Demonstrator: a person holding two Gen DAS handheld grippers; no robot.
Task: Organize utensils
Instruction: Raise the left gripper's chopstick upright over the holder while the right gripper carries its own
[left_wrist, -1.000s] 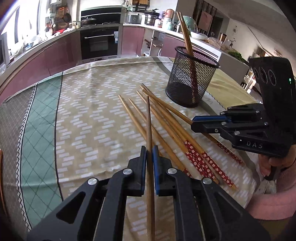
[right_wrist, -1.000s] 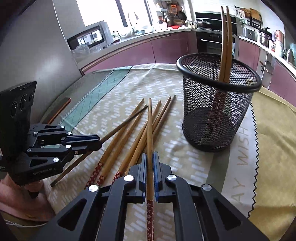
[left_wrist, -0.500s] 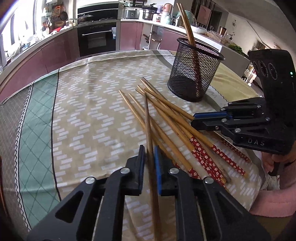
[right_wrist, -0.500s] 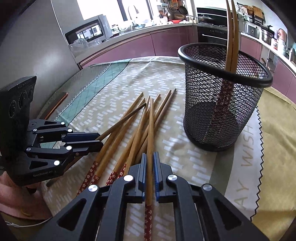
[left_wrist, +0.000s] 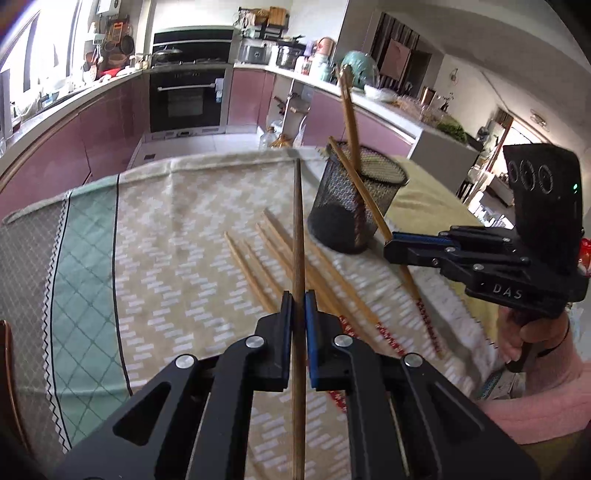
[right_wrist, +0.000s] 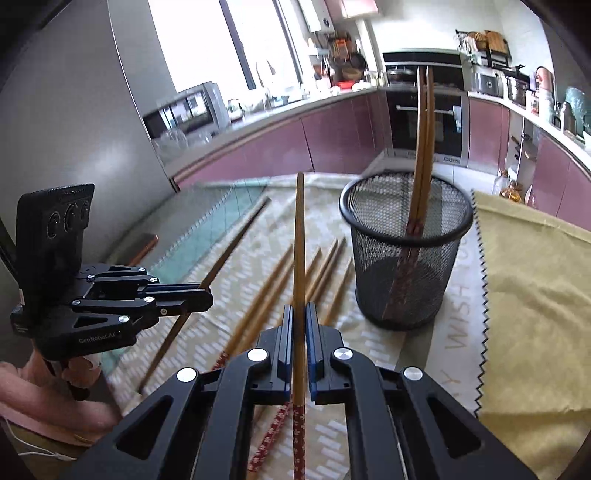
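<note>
My left gripper (left_wrist: 298, 295) is shut on a plain dark wooden chopstick (left_wrist: 297, 236), held above the table with its tip pointing away. My right gripper (right_wrist: 299, 308) is shut on a lighter chopstick (right_wrist: 299, 243) with a red flowered end, also lifted. A black mesh holder (right_wrist: 404, 251) stands upright on the cloth with two chopsticks (right_wrist: 423, 147) in it; it also shows in the left wrist view (left_wrist: 354, 206). Several loose chopsticks (right_wrist: 273, 291) lie on the cloth left of the holder. Each gripper shows in the other's view, the right one (left_wrist: 391, 245) and the left one (right_wrist: 207, 297).
A patterned tablecloth (left_wrist: 166, 258) covers the table, with a yellow cloth (right_wrist: 532, 295) to the right of the holder. Kitchen counters and an oven (left_wrist: 188, 99) run along the far wall. The near table edge lies close to both hands.
Both grippers have lifted their chopsticks off the pile and raised them above the table. The chopstick tips now point up and away instead of lying on the cloth.
</note>
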